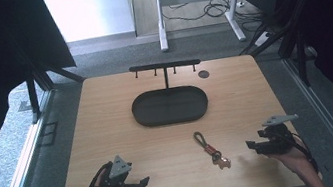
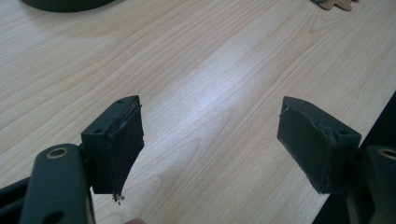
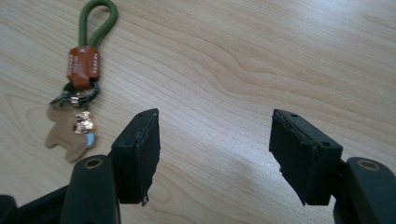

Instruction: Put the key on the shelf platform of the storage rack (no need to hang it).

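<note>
A keychain (image 1: 211,149) with a green cord loop, a brown leather band and a tan figure charm lies on the wooden table (image 1: 110,133), front centre. In the right gripper view the keychain (image 3: 81,70) lies to the left of the jaws, apart from them. My right gripper (image 3: 215,154) is open, with bare wood between its pads. It sits at the front right (image 1: 251,146), a little right of the keychain. My left gripper (image 2: 210,149) is open over bare table at the front left (image 1: 143,184).
A dark oval tray (image 1: 170,106) with a T-shaped hook rack (image 1: 165,66) stands at the table's middle back. A small dark disc (image 1: 203,74) lies to its right. Dark curtains flank the table, and desk legs and cables stand beyond it.
</note>
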`<state>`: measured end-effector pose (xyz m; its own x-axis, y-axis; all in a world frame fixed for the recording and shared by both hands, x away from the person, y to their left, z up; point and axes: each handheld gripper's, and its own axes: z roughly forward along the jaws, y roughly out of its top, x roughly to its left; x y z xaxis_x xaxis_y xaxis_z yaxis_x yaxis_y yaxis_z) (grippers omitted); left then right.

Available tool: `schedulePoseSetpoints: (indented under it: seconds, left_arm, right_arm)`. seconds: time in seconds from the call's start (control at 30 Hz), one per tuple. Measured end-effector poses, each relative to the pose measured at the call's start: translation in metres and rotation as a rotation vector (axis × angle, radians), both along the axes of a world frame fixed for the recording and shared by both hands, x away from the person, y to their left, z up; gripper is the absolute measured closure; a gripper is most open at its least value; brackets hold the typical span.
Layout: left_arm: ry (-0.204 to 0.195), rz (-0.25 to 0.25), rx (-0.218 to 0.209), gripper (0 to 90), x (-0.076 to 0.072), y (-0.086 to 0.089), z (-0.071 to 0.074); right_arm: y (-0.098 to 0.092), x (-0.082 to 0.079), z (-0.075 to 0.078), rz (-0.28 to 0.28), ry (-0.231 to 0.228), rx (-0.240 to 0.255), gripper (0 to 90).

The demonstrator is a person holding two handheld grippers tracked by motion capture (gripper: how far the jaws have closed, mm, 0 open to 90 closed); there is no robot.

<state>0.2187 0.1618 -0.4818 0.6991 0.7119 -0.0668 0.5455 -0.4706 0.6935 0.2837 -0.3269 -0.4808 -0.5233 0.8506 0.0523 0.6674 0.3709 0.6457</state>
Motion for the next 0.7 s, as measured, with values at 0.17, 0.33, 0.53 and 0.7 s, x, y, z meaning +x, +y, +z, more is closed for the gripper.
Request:
schedulePoseSetpoints:
  seconds: [0.17, 0.33, 0.53, 0.7]
  left_arm:
    - [0.007, -0.002, 0.007, 23.1, 0.002, -0.002, 0.0]
    - [0.006, -0.004, 0.013, 23.1, 0.003, -0.002, -0.001]
    - [0.0, -0.003, 0.007, 23.1, 0.001, 0.0, 0.001]
    - [0.001, -0.003, 0.006, 23.1, 0.002, 0.0, 0.001]
  right_arm:
    - [0.007, 0.001, 0.014, 0.037, 0.011, -0.011, 34.7]
    - [0.017, 0.006, 0.021, 0.072, 0.033, -0.03, 34.6]
    - [0.03, 0.009, 0.032, 0.091, 0.04, -0.046, 33.8]
    - [0.037, 0.013, 0.038, 0.109, 0.048, -0.053, 34.8]
